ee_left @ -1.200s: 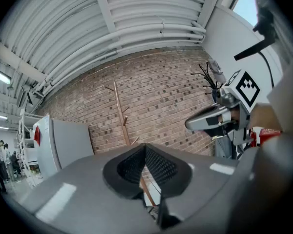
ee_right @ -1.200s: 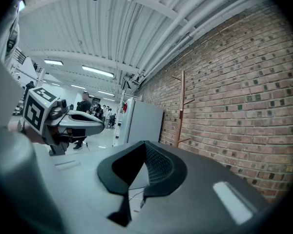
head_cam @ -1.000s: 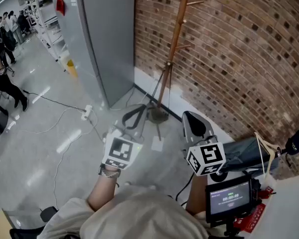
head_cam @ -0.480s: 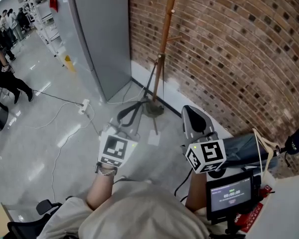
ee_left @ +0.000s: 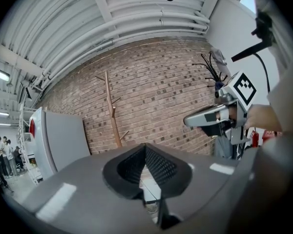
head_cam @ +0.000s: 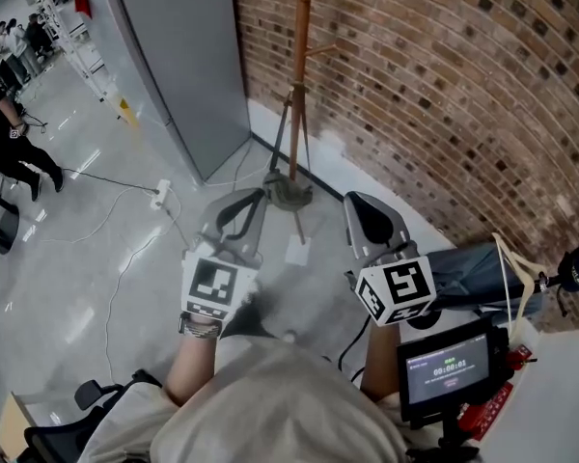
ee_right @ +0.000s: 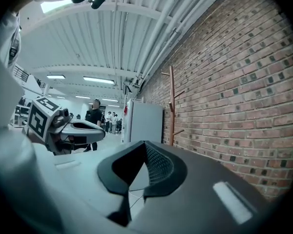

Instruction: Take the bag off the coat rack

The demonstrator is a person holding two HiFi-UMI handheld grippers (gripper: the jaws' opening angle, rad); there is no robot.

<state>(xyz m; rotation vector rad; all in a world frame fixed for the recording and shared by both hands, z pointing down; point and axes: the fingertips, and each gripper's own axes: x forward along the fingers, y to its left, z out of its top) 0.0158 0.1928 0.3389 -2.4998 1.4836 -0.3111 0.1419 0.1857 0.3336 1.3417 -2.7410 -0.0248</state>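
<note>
The wooden coat rack (head_cam: 297, 75) stands against the brick wall, its metal base (head_cam: 288, 196) on the floor. I see no bag on the pegs that show in any view; its top is cut off in the head view. The rack also shows as a bare pole (ee_left: 112, 111) in the left gripper view and as a bare pole (ee_right: 172, 106) in the right gripper view. My left gripper (head_cam: 246, 201) is shut and empty, just short of the base. My right gripper (head_cam: 362, 205) is shut and empty, to the right of it. A blue-grey fabric thing with cream straps (head_cam: 478, 273) lies at the right.
A tall grey cabinet (head_cam: 183, 56) stands left of the rack. A cable and power strip (head_cam: 161, 196) lie on the floor, with a white sheet (head_cam: 297, 251) by the base. People (head_cam: 0, 133) stand far left. A small monitor (head_cam: 444, 369) sits at lower right.
The view has moved closer to the rack, which now sits further left and more upright in the picture. Both grippers stayed shut and have come nearer to the rack's base.
</note>
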